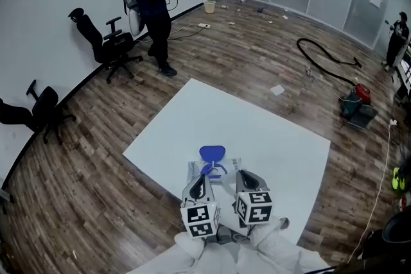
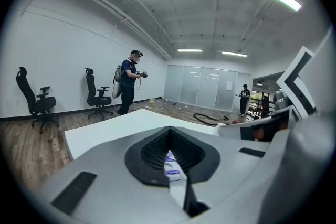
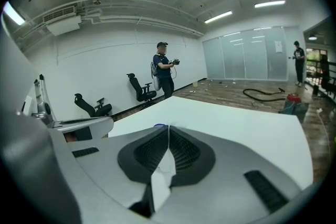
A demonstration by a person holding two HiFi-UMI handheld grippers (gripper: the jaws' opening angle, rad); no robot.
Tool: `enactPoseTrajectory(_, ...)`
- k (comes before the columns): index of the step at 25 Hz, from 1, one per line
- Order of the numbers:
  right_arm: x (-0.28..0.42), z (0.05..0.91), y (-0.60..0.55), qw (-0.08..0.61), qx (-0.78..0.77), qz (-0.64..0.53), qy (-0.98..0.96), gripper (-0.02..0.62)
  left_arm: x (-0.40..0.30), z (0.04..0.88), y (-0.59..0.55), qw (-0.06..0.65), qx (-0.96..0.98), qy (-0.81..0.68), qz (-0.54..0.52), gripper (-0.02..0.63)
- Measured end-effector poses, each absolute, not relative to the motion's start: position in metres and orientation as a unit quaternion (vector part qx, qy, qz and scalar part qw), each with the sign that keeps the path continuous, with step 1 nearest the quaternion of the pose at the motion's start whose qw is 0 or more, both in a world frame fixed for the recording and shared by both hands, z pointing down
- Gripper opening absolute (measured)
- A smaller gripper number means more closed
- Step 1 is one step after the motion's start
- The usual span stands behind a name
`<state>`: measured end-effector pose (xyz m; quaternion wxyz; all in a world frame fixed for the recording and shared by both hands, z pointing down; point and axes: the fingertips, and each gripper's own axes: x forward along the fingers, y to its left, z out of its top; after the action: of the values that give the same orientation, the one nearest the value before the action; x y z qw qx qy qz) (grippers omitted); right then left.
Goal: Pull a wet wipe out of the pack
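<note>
Your right gripper [image 3: 168, 129] pinches the limp, tearable wet wipe [image 3: 161, 176] by its corner; your left gripper [image 2: 169, 129] clamps the light pack [image 2: 172, 169].

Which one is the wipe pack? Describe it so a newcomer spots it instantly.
Find the big white table on the wood floor. Near its closest edge lies the wet wipe pack, flat and pale. Its blue lid, flipped up, is the only blue on the tabletop.
</note>
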<state>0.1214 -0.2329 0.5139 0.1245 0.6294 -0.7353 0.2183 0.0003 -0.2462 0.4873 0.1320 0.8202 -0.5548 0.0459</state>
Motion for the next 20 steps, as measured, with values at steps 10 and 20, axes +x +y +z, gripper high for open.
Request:
enactPoseTrajectory(10, 0.121, 0.513, -0.225, 0.118, 0.625, 0.215, -0.742, 0.017, 0.008, 0.483, -0.242, 0.119, 0.825, -0.550, 0.048, -0.003)
enactPoseTrajectory(20, 0.115, 0.513, -0.235, 0.122, 0.619, 0.211, -0.747, 0.015, 0.004, 0.482, -0.250, 0.119, 0.824, -0.552, 0.047, -0.003)
